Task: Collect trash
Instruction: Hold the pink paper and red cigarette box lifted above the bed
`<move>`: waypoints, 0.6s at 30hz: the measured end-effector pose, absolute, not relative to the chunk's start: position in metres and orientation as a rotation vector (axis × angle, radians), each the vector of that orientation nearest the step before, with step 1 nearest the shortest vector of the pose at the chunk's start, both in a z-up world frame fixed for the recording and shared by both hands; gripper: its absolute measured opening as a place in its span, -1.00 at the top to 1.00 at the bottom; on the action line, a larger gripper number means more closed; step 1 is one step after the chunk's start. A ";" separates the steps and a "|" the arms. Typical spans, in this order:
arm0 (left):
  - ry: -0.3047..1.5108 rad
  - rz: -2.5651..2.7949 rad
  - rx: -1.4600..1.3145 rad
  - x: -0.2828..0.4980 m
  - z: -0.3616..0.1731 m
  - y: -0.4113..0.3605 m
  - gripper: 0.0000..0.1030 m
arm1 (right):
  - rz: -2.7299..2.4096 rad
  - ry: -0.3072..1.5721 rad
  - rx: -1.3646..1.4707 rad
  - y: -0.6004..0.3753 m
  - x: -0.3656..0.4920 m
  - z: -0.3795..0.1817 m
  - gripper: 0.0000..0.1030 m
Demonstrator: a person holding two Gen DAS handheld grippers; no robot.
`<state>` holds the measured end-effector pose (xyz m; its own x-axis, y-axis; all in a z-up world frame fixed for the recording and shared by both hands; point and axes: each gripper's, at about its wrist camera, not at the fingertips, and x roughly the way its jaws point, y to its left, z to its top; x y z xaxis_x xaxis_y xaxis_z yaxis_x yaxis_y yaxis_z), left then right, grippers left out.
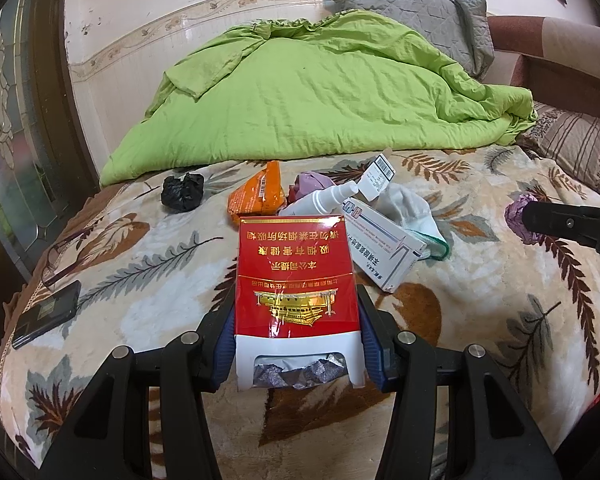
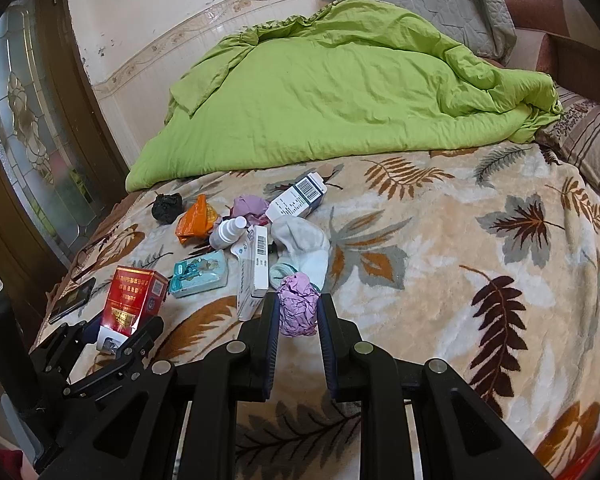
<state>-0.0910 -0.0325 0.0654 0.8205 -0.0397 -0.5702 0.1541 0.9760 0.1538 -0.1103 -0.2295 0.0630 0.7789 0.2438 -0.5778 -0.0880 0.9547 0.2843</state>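
I have both hands loaded. My left gripper (image 1: 298,344) is clamped on the red pack (image 1: 296,280), its blue pads pressing the pack's two sides near the torn white end, and the pack is lifted just clear of the blanket (image 1: 480,340). My right gripper (image 2: 299,312) is clenched on the purple wad (image 2: 297,308), the crumpled ball squeezed between both pads.

So I judge the pick-up step done for these two pieces; what comes next is carrying them off to a bin or bag. I see no bin in either view, so I cannot say which way that carry goes.

More trash waits in a heap further up the bed: the black wad (image 2: 166,207), orange wrapper (image 2: 196,220), spray bottle (image 2: 230,232), two white boxes (image 2: 256,268), a teal packet (image 2: 199,275), and a sock (image 2: 304,248) that may not be trash at all.

For room: to the right of my right hand the blanket is bare and wide. On the left, the bed edge is near, with a phone (image 2: 73,300) lying close to it, just beside my left gripper. I should lift both hands before swinging, so the pack does not knock the phone or the nearest box.
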 end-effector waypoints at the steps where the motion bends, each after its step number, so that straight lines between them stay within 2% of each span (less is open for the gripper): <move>1: 0.600 -0.105 0.197 -0.091 0.065 -0.033 0.00 | 0.181 0.656 0.250 -0.230 -0.110 0.063 0.60; 18: 0.598 -0.108 0.194 -0.092 0.065 -0.034 0.00 | 0.180 0.657 0.258 -0.232 -0.110 0.063 0.60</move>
<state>-0.0925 -0.0341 0.0649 0.8215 -0.0444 -0.5684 0.1567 0.9761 0.1503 -0.1098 -0.2323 0.0630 0.7779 0.2461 -0.5782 -0.0837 0.9525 0.2928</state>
